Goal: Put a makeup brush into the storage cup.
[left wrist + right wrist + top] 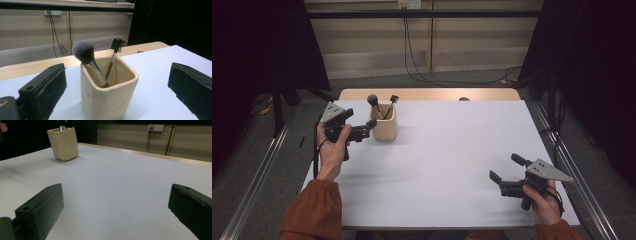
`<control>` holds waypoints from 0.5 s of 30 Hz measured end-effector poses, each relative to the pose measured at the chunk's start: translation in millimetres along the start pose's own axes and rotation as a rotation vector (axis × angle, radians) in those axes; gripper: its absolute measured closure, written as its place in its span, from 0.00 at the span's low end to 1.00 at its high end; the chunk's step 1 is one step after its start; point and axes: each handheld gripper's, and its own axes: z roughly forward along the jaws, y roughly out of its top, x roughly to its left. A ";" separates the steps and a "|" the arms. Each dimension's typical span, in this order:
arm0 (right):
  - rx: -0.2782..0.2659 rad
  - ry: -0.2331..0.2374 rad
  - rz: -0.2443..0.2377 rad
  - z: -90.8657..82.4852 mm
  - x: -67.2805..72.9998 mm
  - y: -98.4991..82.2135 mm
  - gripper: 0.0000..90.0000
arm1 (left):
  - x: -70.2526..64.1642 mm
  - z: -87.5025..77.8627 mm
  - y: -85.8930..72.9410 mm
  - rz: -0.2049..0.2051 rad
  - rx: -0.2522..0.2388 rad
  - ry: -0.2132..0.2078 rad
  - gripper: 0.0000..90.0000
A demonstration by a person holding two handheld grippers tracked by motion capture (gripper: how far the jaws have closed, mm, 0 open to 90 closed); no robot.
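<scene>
Cream holder (385, 125) first, since that is what my left gripper (371, 125) is working at: a squarish ceramic cup with rounded corners, a thick rolled rim and a few shallow dimples in its walls, pale yellow and matte. It stands upright on the white table (447, 165), toward the far left part of it, close to the wooden edge strip at the back. From the left gripper view I see the holder (107, 92) sitting between my two black jaws, which are spread wide on either side of it — neither pad touches the walls, so I have hold of nothing there. Inside it leans a powder brush (83, 52) with a full, rounded grey head and a silvery ferrule, tilted to the left in that view; beside it a slimmer brush (115, 46) with a small dark comb-like head tilts the other way, their handles crossing down in the cup. My right gripper (504, 172) is well apart from all this, near the right front part of the table, jaws also wide open and empty — the right gripper view has the holder (63, 143) far off across bare white surface.
</scene>
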 end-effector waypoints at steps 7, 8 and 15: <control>-0.003 -0.001 0.006 -1.7 -0.6 -0.2 0.00 | -4.0 -8.8 -8.8 0.014 -0.001 -0.020 0.02; -0.003 -0.001 0.007 -1.9 -0.3 -0.2 0.00 | -4.6 -10.3 -9.0 0.014 -0.005 -0.023 0.02; -0.003 -0.001 0.004 -1.8 0.0 0.0 0.00 | -10.1 -17.9 -12.1 0.057 -0.014 -0.008 0.02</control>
